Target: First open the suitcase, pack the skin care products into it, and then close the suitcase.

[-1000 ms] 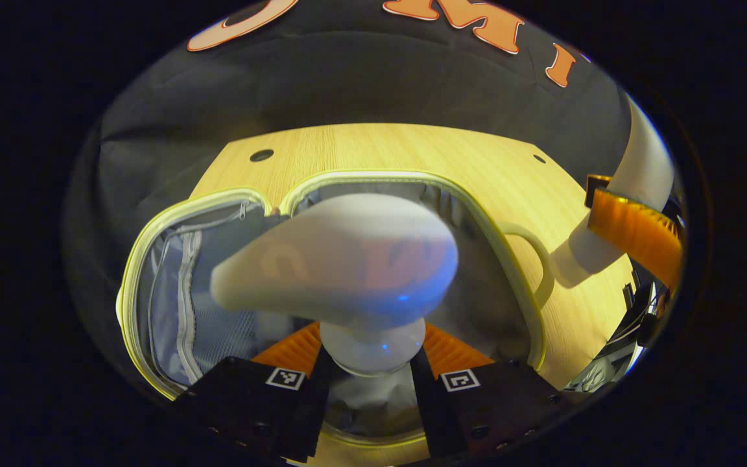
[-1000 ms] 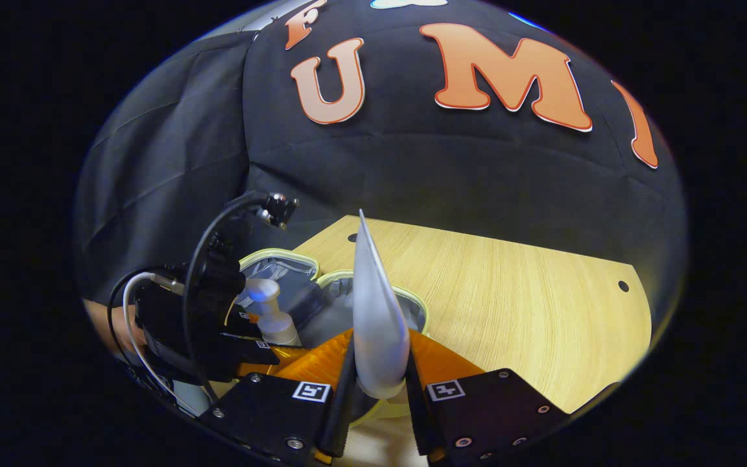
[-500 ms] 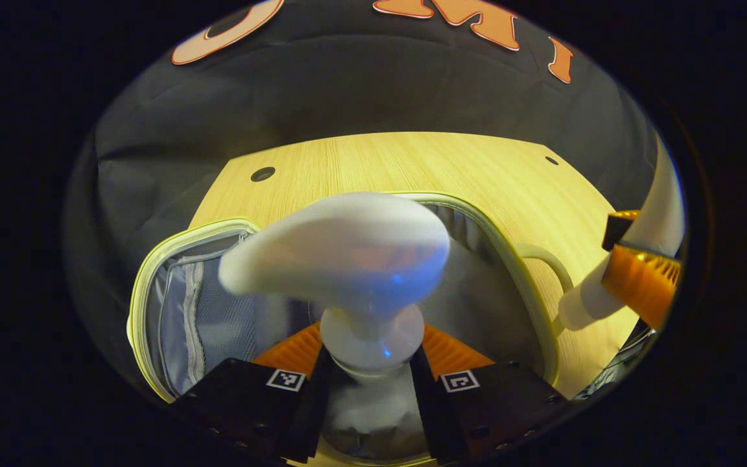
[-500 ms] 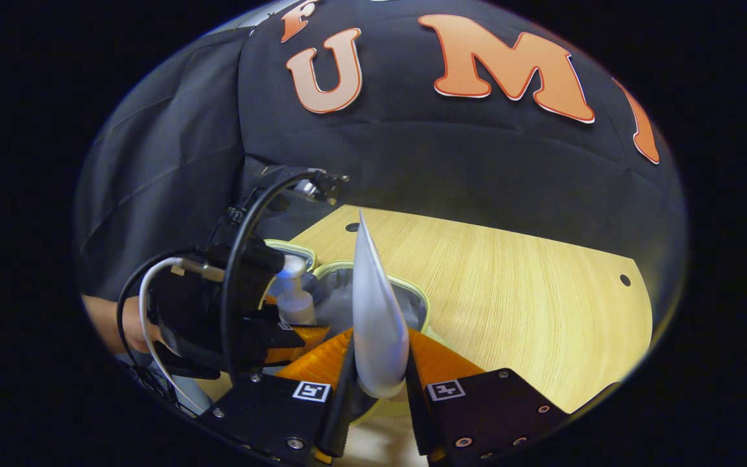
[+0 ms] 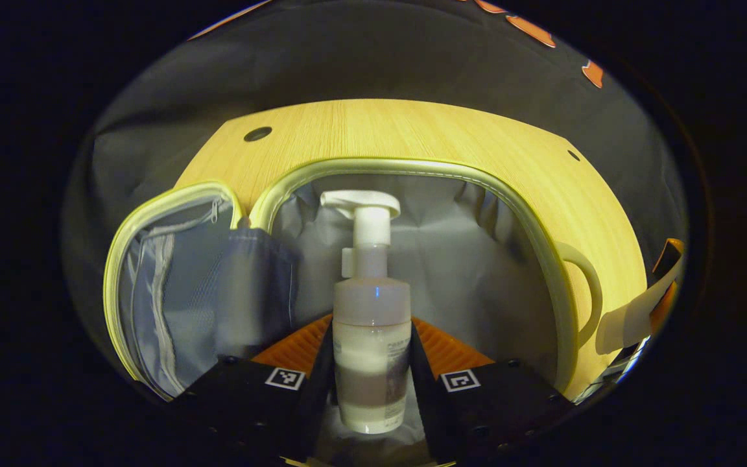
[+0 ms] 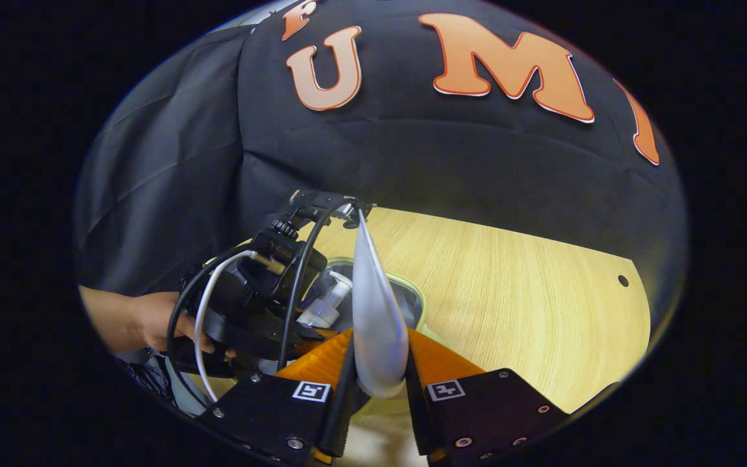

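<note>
In the left gripper view my left gripper [image 5: 371, 327] is shut on a white pump bottle [image 5: 372, 305], whose pump head points away over the grey lining of the open suitcase [image 5: 412, 167]. The suitcase lid [image 5: 172, 285], with a mesh pocket, lies open to the left. In the right gripper view my right gripper [image 6: 380, 337] is shut on a white tube [image 6: 373, 292] that stands upright between its fingers. There the left gripper [image 6: 250, 311], held by a hand [image 6: 146, 318], tilts the pump bottle [image 6: 325, 305] into the suitcase [image 6: 412, 295].
The suitcase lies on a light wooden table [image 6: 516, 292] with small round holes near its far corners. A looped handle [image 5: 584, 292] sticks out of the case's right side. The white tube [image 5: 633, 314] shows at the right edge of the left gripper view. Black cloth walls the booth.
My left gripper has moved over the suitcase and tipped down. The pump bottle has swung from head near the camera to head pointing away into the case. The right gripper has held still.
</note>
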### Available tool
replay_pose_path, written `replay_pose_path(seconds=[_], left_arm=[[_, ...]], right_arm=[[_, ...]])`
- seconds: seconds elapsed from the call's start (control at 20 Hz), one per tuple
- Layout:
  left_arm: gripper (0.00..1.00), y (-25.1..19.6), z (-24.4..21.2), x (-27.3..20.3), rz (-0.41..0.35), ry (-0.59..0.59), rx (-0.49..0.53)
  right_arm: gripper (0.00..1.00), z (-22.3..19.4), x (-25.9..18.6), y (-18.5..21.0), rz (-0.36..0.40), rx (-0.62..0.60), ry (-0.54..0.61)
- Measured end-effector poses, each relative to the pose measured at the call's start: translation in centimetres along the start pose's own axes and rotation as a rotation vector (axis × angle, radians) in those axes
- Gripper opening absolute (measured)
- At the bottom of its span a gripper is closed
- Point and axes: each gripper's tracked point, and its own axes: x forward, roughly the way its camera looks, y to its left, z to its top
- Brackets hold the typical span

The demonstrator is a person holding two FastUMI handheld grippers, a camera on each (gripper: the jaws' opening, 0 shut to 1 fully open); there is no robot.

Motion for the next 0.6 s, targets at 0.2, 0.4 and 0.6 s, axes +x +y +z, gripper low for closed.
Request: replay_pose_path(seconds=[0.2,0.4,0.6], left_arm=[[0.64,-0.2,0.5,-1.3,0.009,-0.051,-0.078],[0.72,1.1,2.0,-2.8,0.041,-0.171,-0.079],[0.76,4.6,2.8,-4.7,0.132,-0.267,-0.100]], right_arm=[[0.40,-0.9,1.7,0.5,0.032,0.024,0.041],[0.40,-2.4,3.3,2.3,0.088,0.053,0.104],[0.40,-4.1,4.6,4.0,0.135,0.098,0.166]])
